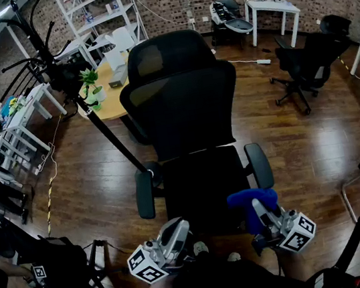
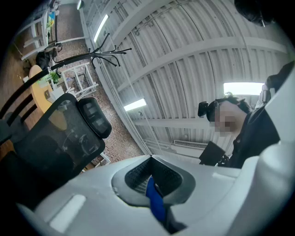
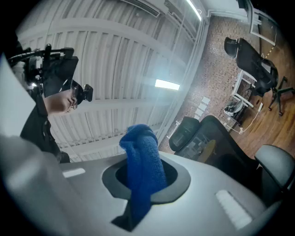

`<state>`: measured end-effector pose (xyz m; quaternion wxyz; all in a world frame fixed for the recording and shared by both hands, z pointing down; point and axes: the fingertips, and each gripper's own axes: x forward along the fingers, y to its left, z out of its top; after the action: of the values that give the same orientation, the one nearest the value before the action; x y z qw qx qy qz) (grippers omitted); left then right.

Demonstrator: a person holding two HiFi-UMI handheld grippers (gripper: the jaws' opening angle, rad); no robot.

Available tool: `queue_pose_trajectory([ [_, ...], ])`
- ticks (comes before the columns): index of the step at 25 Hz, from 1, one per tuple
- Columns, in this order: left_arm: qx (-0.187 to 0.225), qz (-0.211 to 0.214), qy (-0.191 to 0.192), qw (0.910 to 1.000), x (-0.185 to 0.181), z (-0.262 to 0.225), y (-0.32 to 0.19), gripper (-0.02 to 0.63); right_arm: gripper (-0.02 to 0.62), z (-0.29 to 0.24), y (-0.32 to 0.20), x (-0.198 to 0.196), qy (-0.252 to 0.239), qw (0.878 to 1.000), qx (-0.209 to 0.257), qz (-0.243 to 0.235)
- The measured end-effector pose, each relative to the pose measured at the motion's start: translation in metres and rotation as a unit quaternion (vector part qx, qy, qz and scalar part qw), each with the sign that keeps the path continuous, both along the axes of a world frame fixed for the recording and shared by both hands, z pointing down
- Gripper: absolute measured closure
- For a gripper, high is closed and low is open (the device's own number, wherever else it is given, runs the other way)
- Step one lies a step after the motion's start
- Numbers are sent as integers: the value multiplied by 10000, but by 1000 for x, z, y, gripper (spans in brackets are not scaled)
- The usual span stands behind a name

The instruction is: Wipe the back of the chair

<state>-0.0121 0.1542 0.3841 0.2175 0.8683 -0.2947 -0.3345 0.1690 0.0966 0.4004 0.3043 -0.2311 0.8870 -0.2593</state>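
Note:
A black office chair stands mid-room in the head view, with a mesh back, a headrest and its seat turned toward me. My left gripper hovers at the seat's near left edge, jaws together and holding nothing. My right gripper sits at the near right edge, shut on a blue cloth. Both grippers tilt up toward the ceiling. The left gripper view shows the chair back at the left. In the right gripper view the blue cloth rises from the jaws, and the chair back is at the right.
A black coat rack leans in close to the chair's left side. Behind it are a round wooden table with a plant and a white shelf. Another black chair and a white table stand at the far right.

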Motion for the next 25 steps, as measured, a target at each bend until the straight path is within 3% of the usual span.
queue_pose_trajectory([
  [6, 108, 215, 115, 9996, -18, 2, -36, 612, 560, 4, -30, -23, 144, 9998, -12, 139],
  [14, 345, 391, 514, 9973, -89, -6, -112, 612, 560, -31, -104, -85, 697, 9955, 354, 535],
  [21, 230, 265, 718, 9968, -134, -3, -156, 612, 560, -72, -185, -124, 1485, 9794, 736, 1153],
  [25, 174, -10, 755, 9970, -142, -3, -170, 612, 560, -98, -263, -139, 1794, 9682, 598, 1639],
])
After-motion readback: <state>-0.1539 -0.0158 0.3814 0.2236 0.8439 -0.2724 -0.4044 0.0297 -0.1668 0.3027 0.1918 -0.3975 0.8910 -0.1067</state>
